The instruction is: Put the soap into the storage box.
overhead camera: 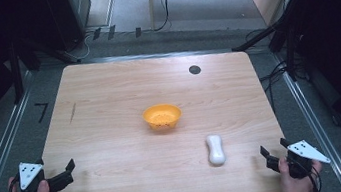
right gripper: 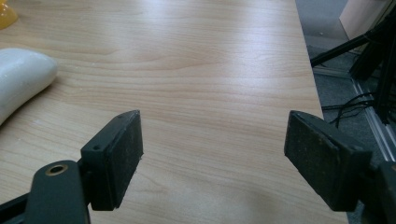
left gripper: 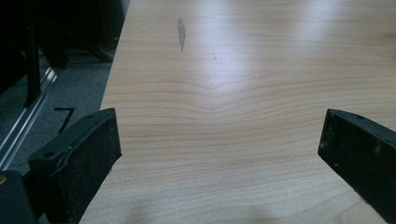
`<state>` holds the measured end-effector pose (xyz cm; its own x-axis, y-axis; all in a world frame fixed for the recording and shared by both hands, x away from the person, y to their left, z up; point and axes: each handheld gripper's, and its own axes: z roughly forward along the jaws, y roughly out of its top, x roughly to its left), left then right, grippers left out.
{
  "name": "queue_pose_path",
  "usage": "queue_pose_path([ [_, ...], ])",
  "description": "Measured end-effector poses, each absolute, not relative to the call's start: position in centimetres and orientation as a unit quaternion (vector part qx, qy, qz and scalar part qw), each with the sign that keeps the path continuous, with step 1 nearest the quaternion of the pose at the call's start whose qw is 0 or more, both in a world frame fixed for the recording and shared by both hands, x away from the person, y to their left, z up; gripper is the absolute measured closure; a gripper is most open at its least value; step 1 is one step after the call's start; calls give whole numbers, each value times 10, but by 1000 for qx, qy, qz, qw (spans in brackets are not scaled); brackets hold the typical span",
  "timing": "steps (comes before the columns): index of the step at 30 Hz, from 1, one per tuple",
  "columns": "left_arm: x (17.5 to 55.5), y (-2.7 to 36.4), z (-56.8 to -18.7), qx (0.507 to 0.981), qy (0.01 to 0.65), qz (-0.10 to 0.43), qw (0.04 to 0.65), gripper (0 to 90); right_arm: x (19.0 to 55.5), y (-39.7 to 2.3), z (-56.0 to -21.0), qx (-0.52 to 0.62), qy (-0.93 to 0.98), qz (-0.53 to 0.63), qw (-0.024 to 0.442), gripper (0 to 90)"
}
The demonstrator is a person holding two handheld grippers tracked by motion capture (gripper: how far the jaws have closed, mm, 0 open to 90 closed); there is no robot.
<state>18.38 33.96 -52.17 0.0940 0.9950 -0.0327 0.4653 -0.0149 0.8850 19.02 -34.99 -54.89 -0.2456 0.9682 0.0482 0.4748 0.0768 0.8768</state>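
An orange bowl (overhead camera: 161, 116) sits near the middle of the wooden table (overhead camera: 108, 99). A white peanut-shaped object (overhead camera: 215, 149) lies to its front right, and its end (right gripper: 18, 79) shows at the left of the right gripper view. My left gripper (overhead camera: 71, 171) rests open at the table's front left corner, with only bare wood (left gripper: 219, 116) between its jaws. At the front right edge my right gripper (overhead camera: 273, 151) is open too, a short way right of the white object. Each is held by a hand.
A small dark round disc (overhead camera: 194, 70) sits in the table's far right area, and a dark streak (overhead camera: 73, 112) marks the wood at the far left. Metal rails (overhead camera: 313, 121) and cables (overhead camera: 276, 73) run on the floor beside the table.
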Motion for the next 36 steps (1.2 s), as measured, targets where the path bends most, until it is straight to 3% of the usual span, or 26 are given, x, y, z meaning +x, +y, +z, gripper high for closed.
queue_pose_path([
  [11,184,339,-522,634,576,336,392,0,198,-335,-538,555,694,379,258,239],
  [22,185,340,-522,629,580,332,396,0,215,-310,-518,609,697,331,181,273],
  [27,185,341,-522,629,582,331,395,0,221,-302,-504,629,689,319,165,331],
  [32,185,340,-522,629,581,332,396,0,229,-283,-489,643,696,288,142,317],
  [36,185,340,-522,630,583,329,394,0,232,-274,-483,655,684,284,151,336],
])
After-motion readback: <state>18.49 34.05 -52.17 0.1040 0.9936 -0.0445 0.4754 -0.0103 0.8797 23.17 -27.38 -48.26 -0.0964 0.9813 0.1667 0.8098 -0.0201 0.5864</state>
